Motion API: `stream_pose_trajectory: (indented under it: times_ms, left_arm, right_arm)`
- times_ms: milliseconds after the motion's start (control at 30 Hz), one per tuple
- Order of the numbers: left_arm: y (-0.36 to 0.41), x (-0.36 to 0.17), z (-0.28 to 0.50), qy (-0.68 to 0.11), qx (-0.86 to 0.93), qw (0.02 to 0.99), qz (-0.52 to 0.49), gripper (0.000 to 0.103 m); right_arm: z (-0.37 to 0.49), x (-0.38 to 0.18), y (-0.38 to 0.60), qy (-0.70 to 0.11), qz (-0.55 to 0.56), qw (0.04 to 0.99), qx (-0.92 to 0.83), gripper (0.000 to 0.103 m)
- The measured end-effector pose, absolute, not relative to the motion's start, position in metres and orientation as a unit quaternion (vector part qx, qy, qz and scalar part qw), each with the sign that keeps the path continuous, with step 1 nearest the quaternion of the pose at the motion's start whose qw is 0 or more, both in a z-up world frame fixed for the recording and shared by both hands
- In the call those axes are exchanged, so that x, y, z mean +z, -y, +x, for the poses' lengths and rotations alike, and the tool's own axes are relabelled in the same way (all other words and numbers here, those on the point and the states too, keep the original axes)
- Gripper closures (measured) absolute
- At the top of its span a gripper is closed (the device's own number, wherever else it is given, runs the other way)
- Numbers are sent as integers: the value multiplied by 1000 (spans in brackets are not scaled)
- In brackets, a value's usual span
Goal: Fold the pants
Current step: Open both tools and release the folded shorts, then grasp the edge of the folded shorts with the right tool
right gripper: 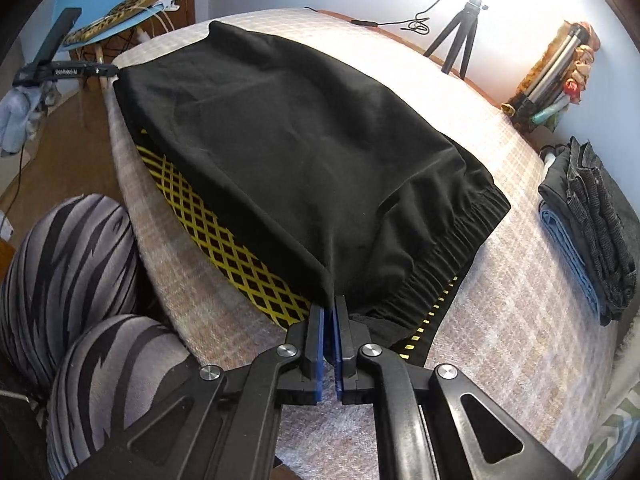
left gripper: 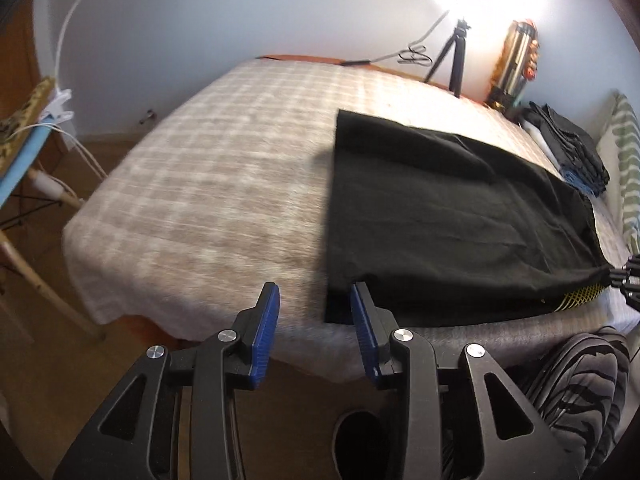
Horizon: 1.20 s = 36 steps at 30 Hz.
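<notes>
Black pants (left gripper: 440, 216) with a yellow lattice stripe lie spread on the bed's checked cover (left gripper: 224, 184). My left gripper (left gripper: 314, 298) is open at the near edge, its right finger touching the pants' near left corner. In the right wrist view the pants (right gripper: 304, 148) are lifted at the waistband corner, where my right gripper (right gripper: 328, 312) is shut on the fabric. The yellow lattice stripe (right gripper: 224, 240) shows underneath. The left gripper (right gripper: 68, 70) shows at the far corner. The right gripper (left gripper: 628, 276) shows at the right edge of the left wrist view.
A stack of folded dark clothes (right gripper: 592, 216) lies at the bed's right side. A small tripod (right gripper: 460, 36) and a bundle of objects (right gripper: 548, 76) stand by the far wall. A blue chair (left gripper: 24, 160) is left of the bed. My striped knees (right gripper: 76, 288) are against the near edge.
</notes>
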<state>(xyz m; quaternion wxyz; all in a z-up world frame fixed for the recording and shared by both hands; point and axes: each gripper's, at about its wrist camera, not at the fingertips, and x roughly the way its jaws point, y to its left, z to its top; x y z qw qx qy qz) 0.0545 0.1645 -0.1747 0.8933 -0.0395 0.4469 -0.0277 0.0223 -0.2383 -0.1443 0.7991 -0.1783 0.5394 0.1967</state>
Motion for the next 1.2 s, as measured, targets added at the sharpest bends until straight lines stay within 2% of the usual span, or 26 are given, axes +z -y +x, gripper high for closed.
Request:
stream_pose_trajectory:
  times_ms: [167,200,233,300,367,433,567,733,767,800,833,933,1067,1133,1200]
  left_arm:
    - [-151,-152,62,-424,-43,905,-16,67]
    - [-141,-148,69,-420,-53,906,-8,67]
    - [-134,-146,74,-418,-61,906,-3,67]
    - [-113,-149,90,-424,-81,902,6,67]
    - [-98,-156,100,-431,-95,897,23,67]
    - [-81,-169,108,-442,-105,889,48,67]
    - [-72,-196,113,-476,-117,870,51,67]
    - [-78,-198,95,-473,-119,871,53,67]
    - [-77,-198,91,-474,-119,871,56,67]
    - [-77,-199,85,-474,-120,870,64,67]
    - [-76,-198,85,-474,-120,870,66,67]
    - [-82,-196,81,-484,-118,865,57,67]
    - [-93,-178,78,-466,-99,879,39,67]
    - [-97,-169,82,-451,-94,887,23,67]
    - [-96,-166,88,-441,-87,893,31,67]
  right_arm:
    - [23,-143,242,-548,-168,792,208,94]
    - [23,-141,244,-549,-163,792,213,88]
    - [23,-137,247,-548,-152,793,216,73]
    - [26,-125,257,-541,-111,802,227,62]
    - [30,-114,267,-528,-75,814,232,56]
    - [41,-103,285,-509,-29,833,214,40]
    - [75,-103,328,-488,73,857,150,40]
    - [140,-142,363,-513,162,839,81,41]
    - [149,-151,364,-520,172,833,75,43]
    - [153,-157,365,-524,177,830,71,50]
    - [162,-165,362,-531,181,824,72,65]
    - [171,-170,352,-545,148,822,69,68]
    - [175,-145,333,-537,60,839,65,61]
    - [180,-129,329,-519,47,850,76,48]
    - [190,-117,321,-509,56,853,99,49]
